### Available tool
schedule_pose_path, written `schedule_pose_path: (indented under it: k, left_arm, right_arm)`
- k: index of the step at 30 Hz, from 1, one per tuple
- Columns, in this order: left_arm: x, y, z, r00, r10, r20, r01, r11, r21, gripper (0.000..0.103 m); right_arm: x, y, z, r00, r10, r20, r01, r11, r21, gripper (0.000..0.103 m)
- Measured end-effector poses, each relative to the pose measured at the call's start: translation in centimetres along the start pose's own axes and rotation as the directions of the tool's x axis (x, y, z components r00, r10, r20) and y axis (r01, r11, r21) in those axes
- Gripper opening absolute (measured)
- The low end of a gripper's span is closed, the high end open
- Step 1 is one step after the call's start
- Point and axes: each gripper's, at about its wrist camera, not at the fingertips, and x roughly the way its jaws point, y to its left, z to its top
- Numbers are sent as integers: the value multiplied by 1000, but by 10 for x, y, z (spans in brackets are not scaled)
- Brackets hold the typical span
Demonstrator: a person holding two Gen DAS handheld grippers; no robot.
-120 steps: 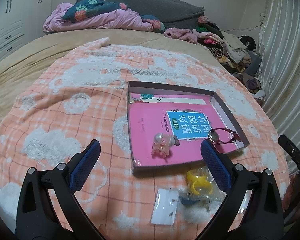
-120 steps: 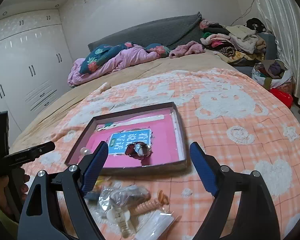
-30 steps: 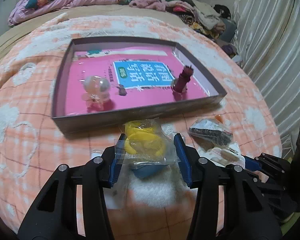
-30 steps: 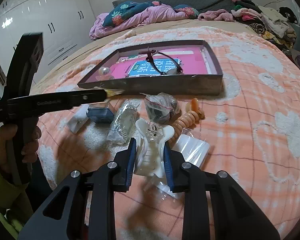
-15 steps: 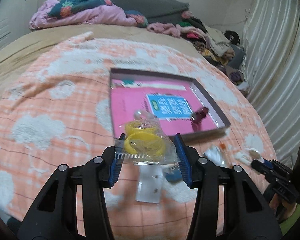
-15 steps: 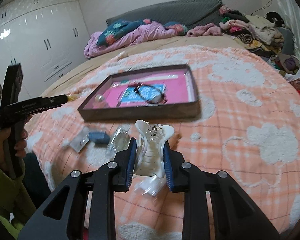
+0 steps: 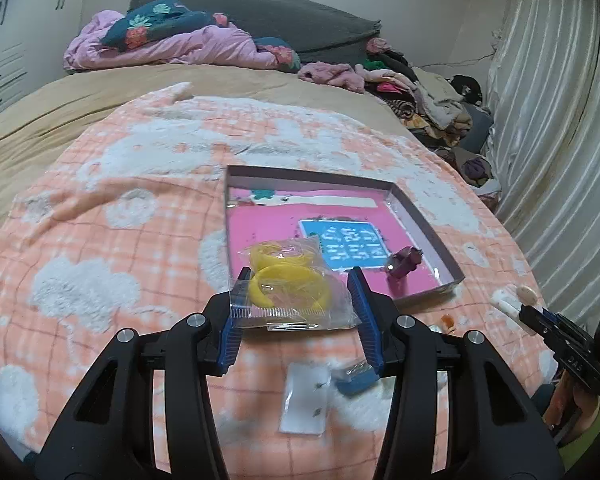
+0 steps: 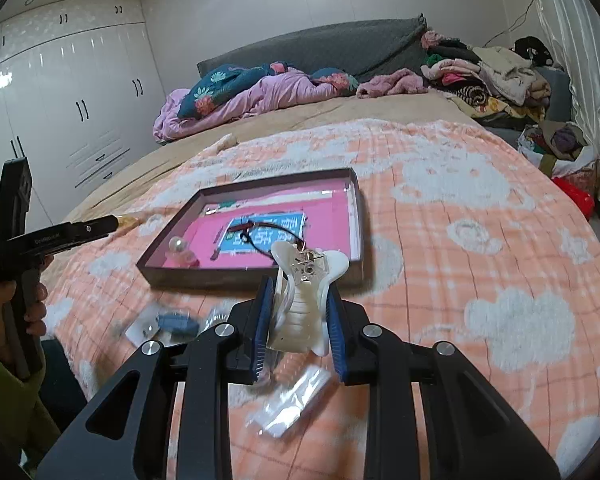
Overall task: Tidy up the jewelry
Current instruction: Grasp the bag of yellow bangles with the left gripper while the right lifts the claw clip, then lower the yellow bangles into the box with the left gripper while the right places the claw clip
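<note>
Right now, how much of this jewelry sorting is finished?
Partly done. The tray already holds a pink bauble and a dark red cord piece. In hand: the left gripper clamps a clear bag of yellow bangles, and the right gripper clamps a white hair claw, both above the blanket. Left: a white earring card, a blue item and clear packets.

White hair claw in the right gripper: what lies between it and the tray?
Only bare orange plaid blanket, as the right wrist view shows. The right gripper holds the white hair claw just before the tray wall.

White hair claw (image 8: 305, 304) between jaws
</note>
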Motion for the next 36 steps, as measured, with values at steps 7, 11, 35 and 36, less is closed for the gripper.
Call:
schedule_pose_path:
  k: [7,11,35,36]
  left_arm:
    - [18,-19,9,1000,-17,-7,17,999,30,40]
    - [28,-27,13,1000,-24,-14,25,999,46,40]
    - [104,-58,16,993,-3,-121,19,991,134,40]
    - [107,-59,16,992,-1,-124,18,991,135,40]
  right_arm:
    - [10,1,22,999,-9,33,9,1000,-19,25]
    - [16,2,34,999,-7,54,8,1000,-23,25]
    - [94,-19,74,1000,-5,28,5,1000,30,25]
    - [100,-19,74,1000,-8,23,7,1000,31,25]
